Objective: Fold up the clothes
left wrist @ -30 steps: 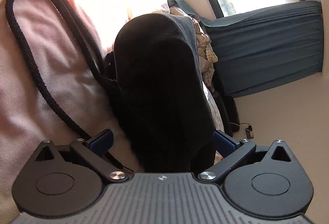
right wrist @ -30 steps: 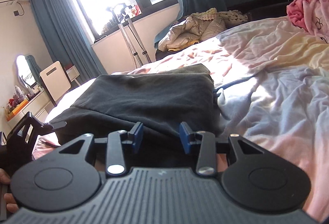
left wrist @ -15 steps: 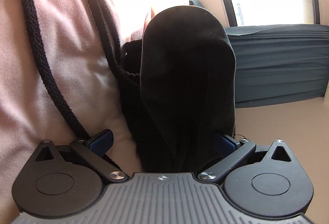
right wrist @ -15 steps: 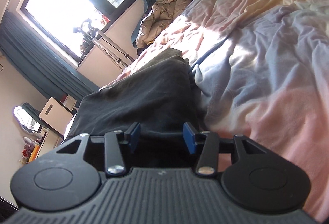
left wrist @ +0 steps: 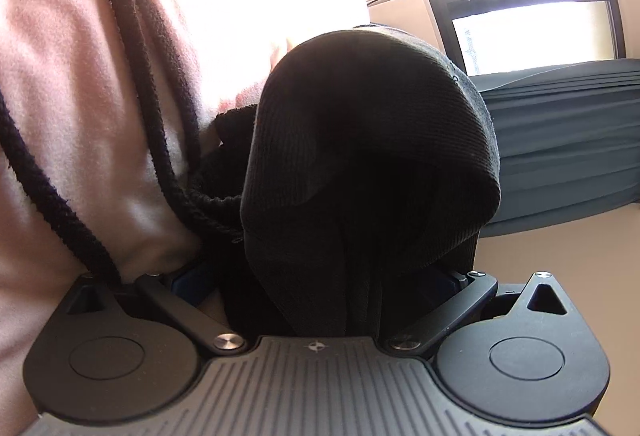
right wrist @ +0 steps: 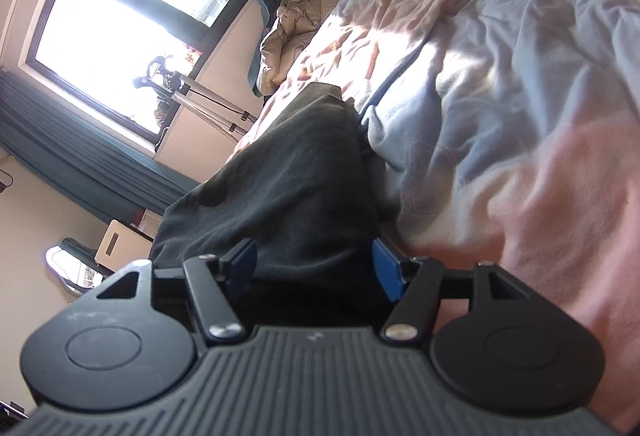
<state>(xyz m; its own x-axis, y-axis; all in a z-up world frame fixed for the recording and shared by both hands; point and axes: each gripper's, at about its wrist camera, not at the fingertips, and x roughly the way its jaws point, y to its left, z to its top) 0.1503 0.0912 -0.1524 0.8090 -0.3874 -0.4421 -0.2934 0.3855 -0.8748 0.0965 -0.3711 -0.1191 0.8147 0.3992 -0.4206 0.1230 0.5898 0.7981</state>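
Note:
A dark grey-black garment (right wrist: 280, 179) lies folded on the bed. In the left wrist view its thick rounded fold (left wrist: 360, 155) bulges up between the fingers of my left gripper (left wrist: 318, 278). The jaws stand wide; a strip of pink sheet shows beside the left pad (left wrist: 192, 276), and cloth covers the right pad. The garment's black drawstring cord (left wrist: 160, 115) loops over the pink sheet on the left. My right gripper (right wrist: 314, 268) has the garment's near edge between its blue pads (right wrist: 386, 274). Its jaws are opening and the view is rolled hard.
A rumpled pink, blue and yellow bedsheet (right wrist: 500, 95) spreads right of the garment. A beige jacket (right wrist: 296, 31) lies at the bed's far end. Beyond are a bright window (right wrist: 120, 27), teal curtains (left wrist: 560, 139), a tripod stand (right wrist: 208, 95) and a white cabinet (right wrist: 116, 244).
The right gripper's jaws have spread much wider and its view has rolled strongly. The left gripper has moved in closer, so the fold now looms larger between its fingers.

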